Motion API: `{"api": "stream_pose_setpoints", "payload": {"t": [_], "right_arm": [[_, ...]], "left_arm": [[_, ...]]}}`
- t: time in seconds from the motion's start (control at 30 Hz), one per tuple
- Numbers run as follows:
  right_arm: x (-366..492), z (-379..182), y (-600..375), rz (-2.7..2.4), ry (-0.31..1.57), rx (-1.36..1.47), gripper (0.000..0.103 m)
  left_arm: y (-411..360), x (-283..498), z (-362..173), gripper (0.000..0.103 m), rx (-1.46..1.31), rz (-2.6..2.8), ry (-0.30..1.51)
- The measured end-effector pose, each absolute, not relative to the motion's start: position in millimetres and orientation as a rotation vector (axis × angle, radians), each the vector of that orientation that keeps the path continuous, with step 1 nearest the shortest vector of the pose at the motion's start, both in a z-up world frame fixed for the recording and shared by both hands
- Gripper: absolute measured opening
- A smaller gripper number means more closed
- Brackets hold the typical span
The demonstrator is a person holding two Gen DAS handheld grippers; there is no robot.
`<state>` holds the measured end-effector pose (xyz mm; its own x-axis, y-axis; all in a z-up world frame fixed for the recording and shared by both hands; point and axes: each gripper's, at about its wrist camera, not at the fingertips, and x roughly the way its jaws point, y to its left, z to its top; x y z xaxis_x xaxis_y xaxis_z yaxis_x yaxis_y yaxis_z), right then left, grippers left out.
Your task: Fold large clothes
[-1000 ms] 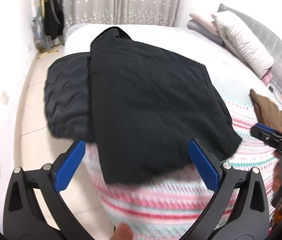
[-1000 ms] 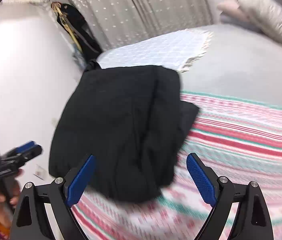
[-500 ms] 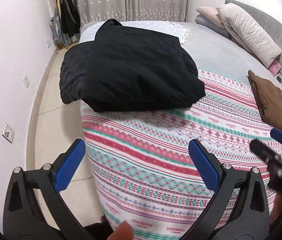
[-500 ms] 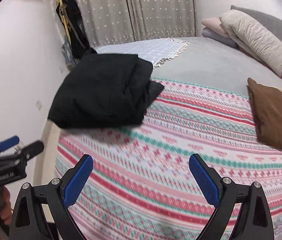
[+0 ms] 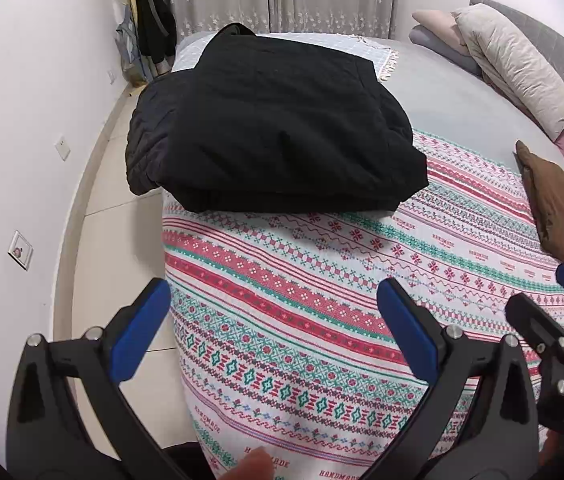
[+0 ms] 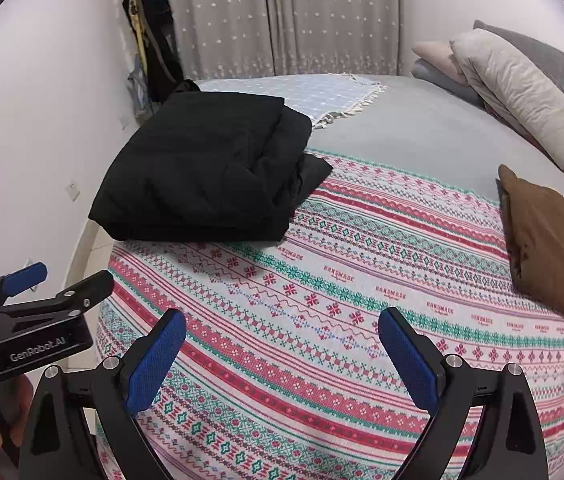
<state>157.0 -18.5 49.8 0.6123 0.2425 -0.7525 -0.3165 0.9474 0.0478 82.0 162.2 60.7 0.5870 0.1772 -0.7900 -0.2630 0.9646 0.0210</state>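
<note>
The left gripper [image 5: 274, 328] and right gripper [image 6: 282, 356] both hang with jaws spread wide, holding nothing, above the patterned bedspread [image 6: 362, 300] near the bed's foot edge. Farther along the bed's left edge lies the folded black jacket [image 5: 266, 128], well apart from a brown cushion [image 6: 550, 240] at the right edge.

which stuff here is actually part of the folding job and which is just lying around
Part of the job:
- black jacket, folded at the bed's corner
- left gripper, open, empty
- right gripper, open, empty

Just lying about:
- patterned blanket under the jacket
- brown cushion
- pillows by the headboard
- hanging clothes in the corner
- curtain
</note>
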Motion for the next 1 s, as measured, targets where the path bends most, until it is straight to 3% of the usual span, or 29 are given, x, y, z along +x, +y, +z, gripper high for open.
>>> {"api": "stream_pose_setpoints", "payload": {"t": [1.0], "right_arm": [[154.9, 41.1, -17.6, 0.315, 0.878, -0.101, 0.098]], "left_arm": [[157.3, 79.5, 53.3, 0.103, -0.101, 0.238, 0.924]]}}
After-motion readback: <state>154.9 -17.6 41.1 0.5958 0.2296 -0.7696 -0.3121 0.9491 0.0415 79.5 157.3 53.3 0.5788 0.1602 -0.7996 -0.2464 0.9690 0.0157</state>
